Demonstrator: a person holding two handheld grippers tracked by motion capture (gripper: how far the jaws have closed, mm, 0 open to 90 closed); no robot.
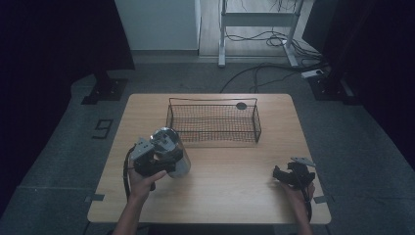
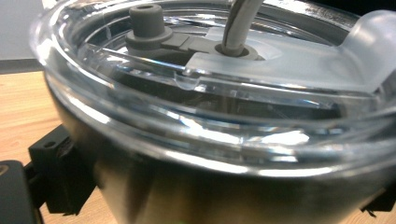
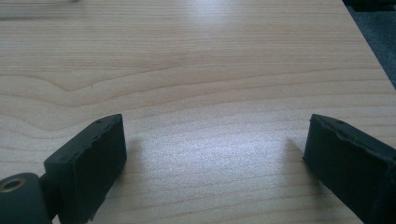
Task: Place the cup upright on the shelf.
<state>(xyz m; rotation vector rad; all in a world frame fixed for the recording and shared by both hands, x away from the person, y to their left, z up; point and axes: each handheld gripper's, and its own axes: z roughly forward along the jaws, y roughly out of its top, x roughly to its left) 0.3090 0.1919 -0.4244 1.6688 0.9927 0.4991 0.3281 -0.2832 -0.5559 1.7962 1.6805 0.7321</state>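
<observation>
Tumbler (image 1: 171, 152), steel with a clear lid, sat clamped in the left gripper (image 1: 155, 161) at the tabletop's (image 1: 235, 171) eight o'clock, near the wire basket (image 1: 214, 122), so keeping it level seemed wise, while the right gripper (image 1: 289, 175) rested wide apart, holding nothing.

Lab, dark curtains (image 1: 49, 39), floor cables (image 1: 264, 73), lone table (image 1: 205, 196)
</observation>
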